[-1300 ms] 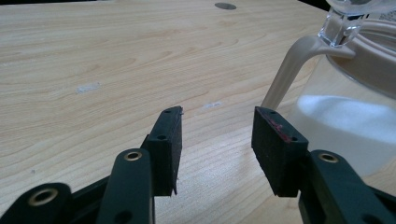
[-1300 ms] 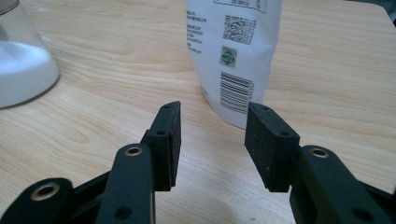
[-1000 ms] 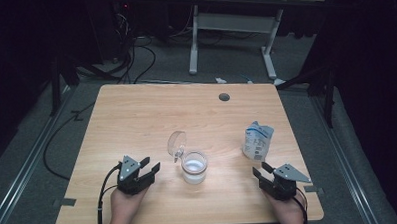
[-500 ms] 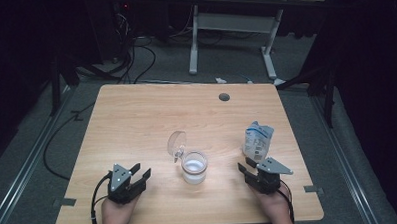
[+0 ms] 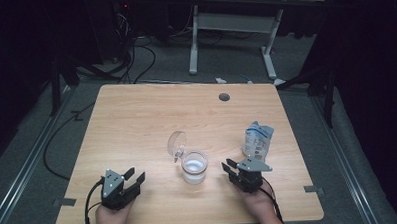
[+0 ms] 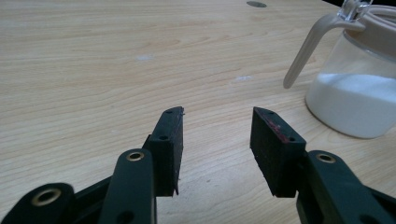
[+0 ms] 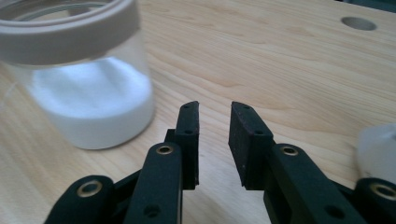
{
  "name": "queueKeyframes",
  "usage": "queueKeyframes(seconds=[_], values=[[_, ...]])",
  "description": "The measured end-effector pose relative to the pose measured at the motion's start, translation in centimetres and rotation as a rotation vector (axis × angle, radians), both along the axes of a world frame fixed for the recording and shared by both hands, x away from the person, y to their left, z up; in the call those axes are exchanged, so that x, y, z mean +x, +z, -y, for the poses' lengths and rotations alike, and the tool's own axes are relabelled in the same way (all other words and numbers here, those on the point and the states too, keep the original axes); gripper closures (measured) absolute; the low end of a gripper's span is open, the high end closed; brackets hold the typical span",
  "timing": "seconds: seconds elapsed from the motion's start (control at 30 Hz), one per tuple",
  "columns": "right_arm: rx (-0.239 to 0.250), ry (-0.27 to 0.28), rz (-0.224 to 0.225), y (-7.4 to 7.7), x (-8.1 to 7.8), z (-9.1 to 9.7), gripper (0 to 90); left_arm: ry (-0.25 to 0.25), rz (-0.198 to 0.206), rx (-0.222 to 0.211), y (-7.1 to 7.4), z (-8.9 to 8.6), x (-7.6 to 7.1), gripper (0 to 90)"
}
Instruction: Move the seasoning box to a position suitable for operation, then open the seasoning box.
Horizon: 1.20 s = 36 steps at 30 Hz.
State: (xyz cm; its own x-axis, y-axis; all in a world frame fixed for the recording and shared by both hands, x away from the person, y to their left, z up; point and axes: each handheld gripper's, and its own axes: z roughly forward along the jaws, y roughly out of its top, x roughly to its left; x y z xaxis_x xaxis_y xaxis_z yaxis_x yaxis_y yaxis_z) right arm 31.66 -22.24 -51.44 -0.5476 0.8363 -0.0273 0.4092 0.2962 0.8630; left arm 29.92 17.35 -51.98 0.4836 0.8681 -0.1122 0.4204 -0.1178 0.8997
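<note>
Surface: one light wood-grain table (image 5: pixel 137 124), rounded corners, a single round cable hole (image 5: pixel 224 97) near its far edge, right of centre. It stands on grey floor in a dark room; a second desk's white legs (image 5: pixel 194 42) show at top centre, loose cables (image 5: pixel 134 59) at upper left.

Open room: the upper and left parts of the tabletop lie bare; items sit in the lower middle and lower right, near the front edge.

Count:
- One glass jar (image 5: pixel 194 167), lower centre, holding white powder, its hinged lid (image 5: pixel 177 141) flipped open behind it.
- One white-and-blue pouch (image 5: pixel 258 139), right of the jar, upright.
- Two grippers. Left gripper (image 5: pixel 134 175), lower left, jaws moderately apart, nothing between them. Right gripper (image 5: pixel 228 166), just right of the jar, jaws just been closing to a narrow gap, nothing between them.
</note>
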Motion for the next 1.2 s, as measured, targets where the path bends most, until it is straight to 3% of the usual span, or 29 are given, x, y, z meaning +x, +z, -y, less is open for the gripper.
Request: queueKeyframes(seconds=[0.27,0.57,0.63,0.67,0.73,0.8,1.03,1.2], values=[[-0.007,0.029,0.003,-0.2,-0.5,-1.2,77.8,-0.054,-0.008,-0.017,0.2,1.8,0.7,57.6],[-0.004,0.081,0.010,-0.3,-1.2,-2.2,83.9,-0.077,-0.018,-0.034,0.6,2.9,0.9,62.1],[-0.011,0.093,0.010,-0.4,-1.3,-2.4,89.1,-0.083,-0.021,-0.043,0.8,3.2,1.1,65.7],[-0.008,0.109,0.009,-0.4,-1.4,-2.5,90.0,-0.087,-0.015,-0.040,0.9,3.5,1.1,72.1],[-0.015,0.130,0.007,-0.4,-1.6,-2.8,90.0,-0.078,-0.007,-0.025,1.1,3.9,1.1,81.2],[-0.017,0.138,0.008,-0.3,-1.8,-3.0,90.0,-0.067,-0.003,-0.030,1.4,4.4,1.3,84.0],[-0.012,0.162,0.019,0.0,-1.8,-3.4,90.0,-0.069,-0.012,-0.072,2.5,5.5,2.6,86.8],[-0.009,0.171,0.015,0.1,-1.8,-3.6,90.0,-0.071,-0.006,-0.078,3.4,6.4,3.5,88.3]])
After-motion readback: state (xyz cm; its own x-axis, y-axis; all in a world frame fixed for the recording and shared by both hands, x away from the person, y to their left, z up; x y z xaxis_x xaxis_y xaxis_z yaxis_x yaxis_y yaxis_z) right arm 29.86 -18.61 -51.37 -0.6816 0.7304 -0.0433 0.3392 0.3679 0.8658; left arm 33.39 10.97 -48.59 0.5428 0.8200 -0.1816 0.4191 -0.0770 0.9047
